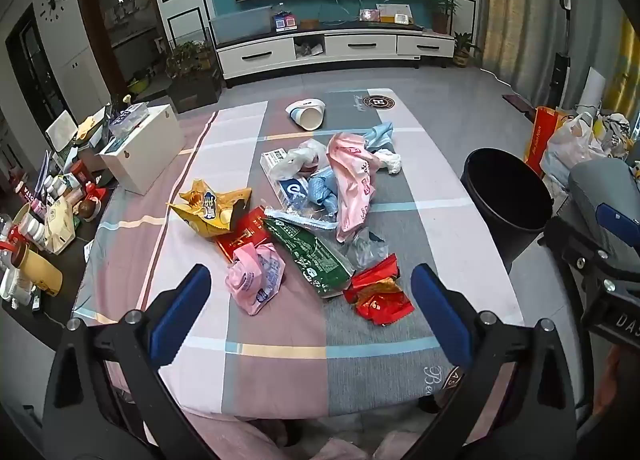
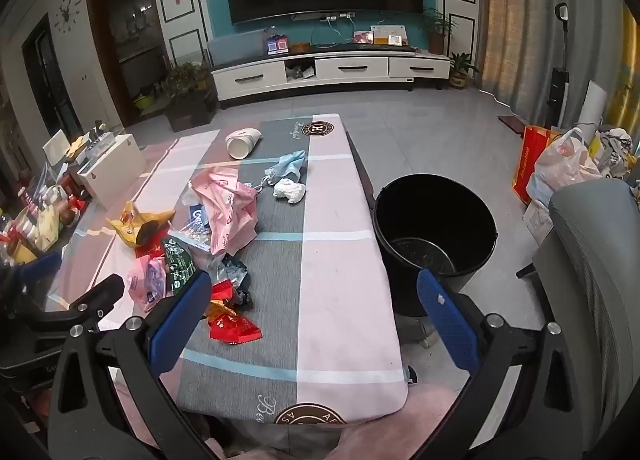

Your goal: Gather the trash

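A heap of trash lies along the middle of the surface (image 1: 132, 260), which is draped in a pink, grey and white checked cloth. Nearest the near edge sit a red foil wrapper (image 1: 378, 292) and a crumpled pink plastic bag (image 1: 254, 278), with a green packet (image 1: 316, 260) between them. Behind these, toward the left edge, is a torn yellow snack bag (image 1: 210, 212) overlapping a red packet (image 1: 244, 236). In the centre a larger pink bag (image 1: 354, 180) lies tangled with blue cloth-like scraps and clear plastic, and a white crumpled tissue (image 1: 390, 162) sits just beside it on the right. A white paper cup (image 1: 308, 114) lies on its side near the far edge, apart from the heap. A black bucket (image 2: 434, 232) stands on the floor just off the right edge. The left gripper (image 1: 310, 308) hangs above the near edge, its blue fingers (image 1: 182, 308) wide apart with nothing between them; the right gripper (image 2: 312, 312) is likewise spread and empty, over the near right corner.
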A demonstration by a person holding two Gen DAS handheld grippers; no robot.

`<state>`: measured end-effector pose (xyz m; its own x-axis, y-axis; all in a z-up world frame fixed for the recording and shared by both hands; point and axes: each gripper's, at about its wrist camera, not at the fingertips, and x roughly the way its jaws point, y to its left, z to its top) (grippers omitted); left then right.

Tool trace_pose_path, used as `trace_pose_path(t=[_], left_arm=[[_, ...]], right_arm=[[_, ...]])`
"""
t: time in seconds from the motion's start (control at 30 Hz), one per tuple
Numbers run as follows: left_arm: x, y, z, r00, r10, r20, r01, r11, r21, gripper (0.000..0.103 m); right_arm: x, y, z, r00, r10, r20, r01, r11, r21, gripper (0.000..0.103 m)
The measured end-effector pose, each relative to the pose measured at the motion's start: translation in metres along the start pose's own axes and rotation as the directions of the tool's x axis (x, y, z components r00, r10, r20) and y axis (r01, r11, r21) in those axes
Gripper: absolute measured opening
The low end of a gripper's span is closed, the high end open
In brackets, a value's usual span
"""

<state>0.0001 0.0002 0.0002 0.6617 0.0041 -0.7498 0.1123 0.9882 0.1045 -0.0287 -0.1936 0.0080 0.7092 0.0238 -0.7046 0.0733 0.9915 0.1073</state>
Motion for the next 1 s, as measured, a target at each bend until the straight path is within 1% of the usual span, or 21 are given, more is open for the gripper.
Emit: trace_pose_path(t=[0.17,0.43,0.53,0.57,1.0], left_arm=[[-0.0005,-0.0013,0.0001,1.000,0.013,0.004,-0.013,1.000,0.008,0.100],[-0.0055,-0.0007,0.0024,1.000,0.006,0.013,-0.006,1.000,0.008,0.100],[-0.0073,-0.0022,0.0028,1.000,0.001,0.011,-0.002,1.000,0.009,0.100],[-0.0021,-0.0010,0.0015,1.000,-0.002,0.010,0.002,1.000,0.008,0.100],[-0.0017,-0.0009,0.0016,1.000,-0.002,0.009,0.002,1.000,0.005,0.100]], right_arm=[[-0.0005,-0.0002,0.0003,1.000,-0.002,0.006,0.002,1.000,-0.002,0.100],[0.0034,-0.0008,-0.0021,1.000,-0.002,0.009,0.003,1.000,-0.007,0.100],[-0.0015,0.0005,0.0005,1.000,-0.006,0.009,0.006,1.000,-0.006,0.100],[-0.0025,0.0000,0.0019,1.000,-0.005,0.008,0.005,1.000,-0.005,0.100],[-0.0025,0.0002,0.0022,1.000,-0.007,0.012,0.007,1.000,-0.007,0.100]])
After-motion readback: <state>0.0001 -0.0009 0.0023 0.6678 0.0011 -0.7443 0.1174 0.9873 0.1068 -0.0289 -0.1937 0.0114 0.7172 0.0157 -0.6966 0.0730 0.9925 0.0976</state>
